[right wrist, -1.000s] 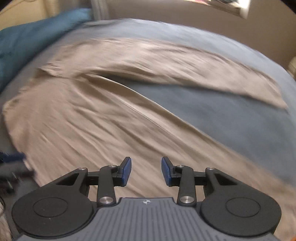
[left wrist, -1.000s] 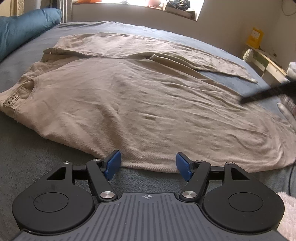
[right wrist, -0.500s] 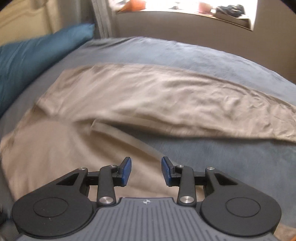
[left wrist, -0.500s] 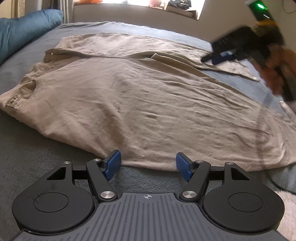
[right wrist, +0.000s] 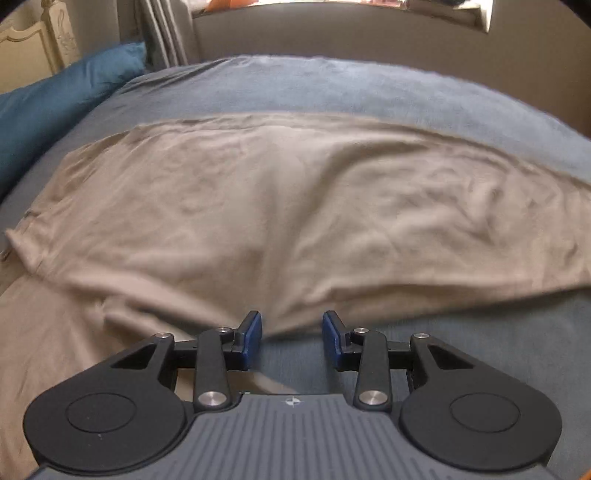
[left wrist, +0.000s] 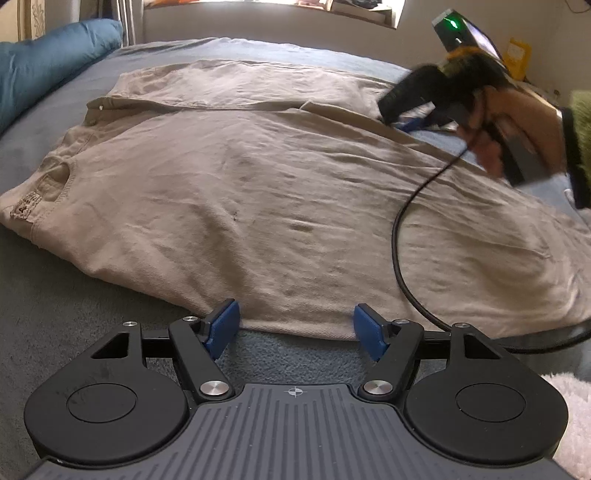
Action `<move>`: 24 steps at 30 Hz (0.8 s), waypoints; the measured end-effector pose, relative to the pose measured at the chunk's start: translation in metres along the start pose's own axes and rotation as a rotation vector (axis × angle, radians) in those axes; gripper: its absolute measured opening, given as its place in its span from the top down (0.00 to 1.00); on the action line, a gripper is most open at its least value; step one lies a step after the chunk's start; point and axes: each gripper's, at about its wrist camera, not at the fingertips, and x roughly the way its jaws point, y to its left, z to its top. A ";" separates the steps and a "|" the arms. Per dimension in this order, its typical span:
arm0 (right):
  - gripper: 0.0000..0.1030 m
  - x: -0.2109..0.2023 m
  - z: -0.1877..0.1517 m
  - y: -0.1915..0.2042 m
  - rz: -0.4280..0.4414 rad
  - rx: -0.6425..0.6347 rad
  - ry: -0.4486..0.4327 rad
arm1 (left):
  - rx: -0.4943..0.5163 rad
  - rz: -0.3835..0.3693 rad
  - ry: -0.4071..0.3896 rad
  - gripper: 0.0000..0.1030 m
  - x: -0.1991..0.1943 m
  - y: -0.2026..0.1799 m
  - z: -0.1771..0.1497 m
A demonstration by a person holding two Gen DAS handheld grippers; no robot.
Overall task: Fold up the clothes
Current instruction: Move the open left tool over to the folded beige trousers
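Observation:
Beige trousers (left wrist: 258,177) lie flat on the grey-blue bed cover (left wrist: 55,314), waistband and label at the left. My left gripper (left wrist: 295,326) sits at the near leg's front edge. Its jaws are opening, the fabric edge lies between the fingertips, and the pads do not press it. In the left wrist view a hand (left wrist: 524,125) holds my right gripper (left wrist: 410,123) low over the far leg at the upper right. In the right wrist view the right gripper (right wrist: 291,332) is open at the near edge of the far trouser leg (right wrist: 277,206), gripping nothing.
A blue pillow (left wrist: 48,62) lies at the bed's far left. A black cable (left wrist: 399,236) hangs from the right gripper across the near leg. A white fluffy rug (left wrist: 569,406) shows at the lower right. A wall and window ledge (right wrist: 332,22) stand behind the bed.
The right gripper has travelled from over the near leg to the far leg's edge and has come into the left wrist view at the upper right. The left gripper stayed put.

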 end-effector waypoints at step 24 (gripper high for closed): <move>0.62 -0.196 -0.191 -0.139 -0.139 0.566 0.113 | -0.067 0.109 0.011 0.34 -0.016 0.004 -0.001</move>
